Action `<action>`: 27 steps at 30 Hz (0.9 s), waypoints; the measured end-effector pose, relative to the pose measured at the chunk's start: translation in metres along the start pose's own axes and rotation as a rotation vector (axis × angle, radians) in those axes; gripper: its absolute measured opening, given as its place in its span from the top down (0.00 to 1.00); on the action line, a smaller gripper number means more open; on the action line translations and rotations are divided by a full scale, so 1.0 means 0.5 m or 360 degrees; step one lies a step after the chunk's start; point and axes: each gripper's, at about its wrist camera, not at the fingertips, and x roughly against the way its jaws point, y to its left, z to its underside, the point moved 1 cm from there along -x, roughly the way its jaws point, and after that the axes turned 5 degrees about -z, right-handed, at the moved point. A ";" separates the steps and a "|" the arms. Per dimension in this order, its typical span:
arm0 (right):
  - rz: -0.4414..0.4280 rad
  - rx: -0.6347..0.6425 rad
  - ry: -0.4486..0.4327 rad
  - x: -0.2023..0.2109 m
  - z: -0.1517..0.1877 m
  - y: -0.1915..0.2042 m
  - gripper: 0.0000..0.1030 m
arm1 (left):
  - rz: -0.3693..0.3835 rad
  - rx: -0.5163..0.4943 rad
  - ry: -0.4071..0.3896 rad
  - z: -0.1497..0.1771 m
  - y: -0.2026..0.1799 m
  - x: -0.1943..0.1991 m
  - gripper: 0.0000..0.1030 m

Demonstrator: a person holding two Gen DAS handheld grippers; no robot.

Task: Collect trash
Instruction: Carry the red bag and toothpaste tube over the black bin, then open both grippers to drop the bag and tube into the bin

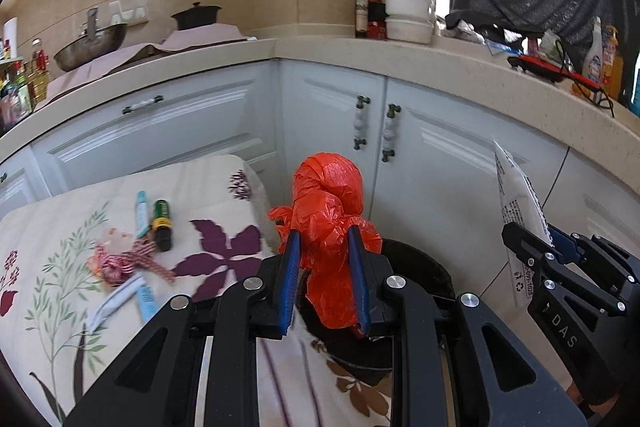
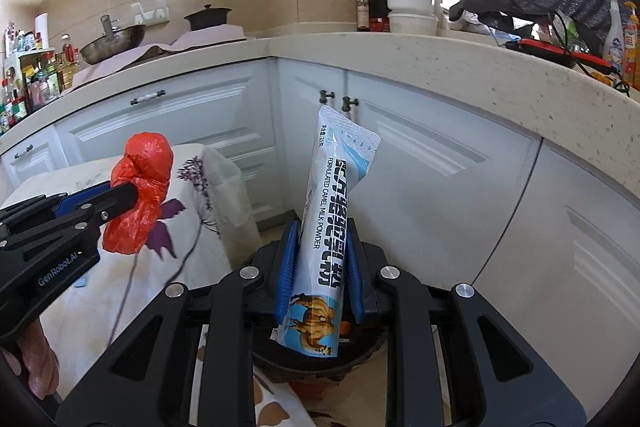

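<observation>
**Two grippers, two pieces of trash over a dark bin**

Black linkage arms and blue pads fill the lower half of the left wrist view, where the left gripper is clamped on a crumpled orange-red plastic bag. Knotted into a rounded lump at the top, the bag rises above the fingertips, and its loose tail hangs down between the pads. Directly beneath sits a round dark waste bin, at lower centre of the frame.

In the right wrist view, the right gripper is clamped on a long white-and-blue foil sachet printed "Formulated Camel Milk Powder". The sachet stands nearly upright between the blue pads, its crimped top leaning toward the upper right, its lower end, printed with a camel, hanging below the pads over the bin's dark rim.

At left in the left wrist view, a table under a cream floral cloth carries a green-and-black marker, a pale blue tube and a red-checked ribbon scrap. White cabinet doors and a speckled countertop close off the background.
</observation>
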 end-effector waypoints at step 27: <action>0.0054 -0.0147 0.0107 -0.189 0.041 -0.101 0.72 | -0.0121 -0.0083 0.0223 0.004 -0.100 -0.203 0.50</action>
